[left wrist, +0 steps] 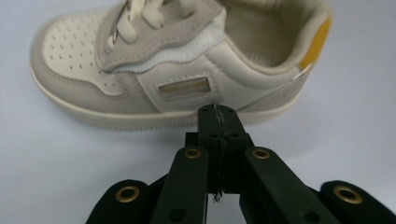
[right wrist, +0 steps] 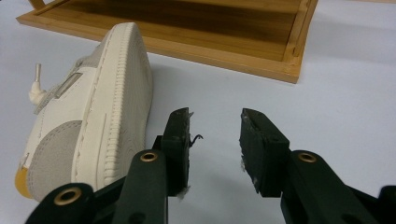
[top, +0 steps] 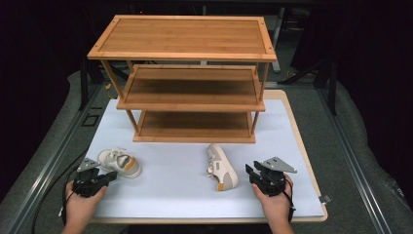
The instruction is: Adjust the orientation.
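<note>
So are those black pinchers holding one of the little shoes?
No, nothing is held. The left gripper is shut and empty, just short of the upright cream leather shoe. The right gripper is open beside the cream shoe lying on its side.

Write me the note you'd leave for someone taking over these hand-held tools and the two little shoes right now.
Left tool: shut, empty, tips right at the side of the upright shoe.
Right tool: open, empty, just beside the sole of the shoe lying on its side.
Both shoes sit on the white mat in front of the wooden rack.
Done: nothing shelved, rack bare.
Left, probably: grip each shoe and set it on a shelf.
</note>
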